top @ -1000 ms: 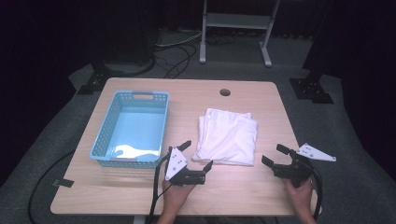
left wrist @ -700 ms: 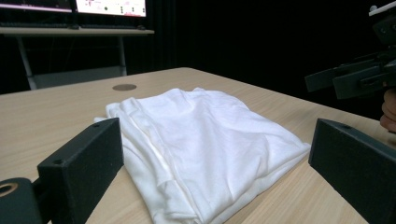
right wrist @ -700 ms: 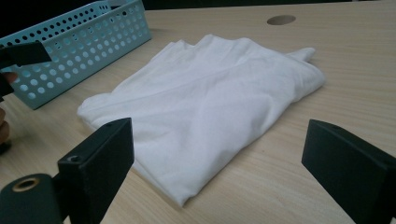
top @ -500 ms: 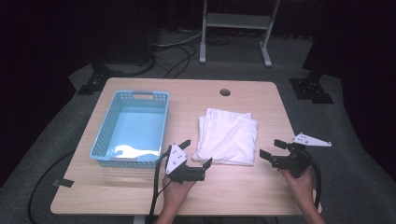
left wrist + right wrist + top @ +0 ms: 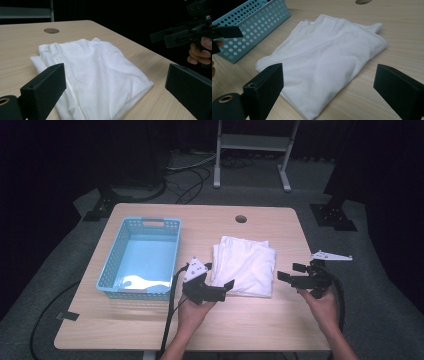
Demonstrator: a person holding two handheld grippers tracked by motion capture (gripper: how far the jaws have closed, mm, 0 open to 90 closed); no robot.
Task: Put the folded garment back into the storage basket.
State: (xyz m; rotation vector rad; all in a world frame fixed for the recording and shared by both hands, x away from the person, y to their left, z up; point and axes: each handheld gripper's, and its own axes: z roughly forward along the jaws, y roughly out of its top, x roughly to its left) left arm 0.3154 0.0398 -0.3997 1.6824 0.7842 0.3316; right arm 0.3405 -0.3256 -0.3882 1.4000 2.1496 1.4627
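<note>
Closer now, the right tongs (image 5: 289, 272) have slid in toward the cloth's right edge, jaws spread wide and empty. On the wooden surface (image 5: 260, 325) sits a blue basket (image 5: 114, 265) at left, the folded white cloth (image 5: 245, 264) just beside it at centre. Left tongs (image 5: 218, 276) hover at its near corner, jaws apart.
</note>
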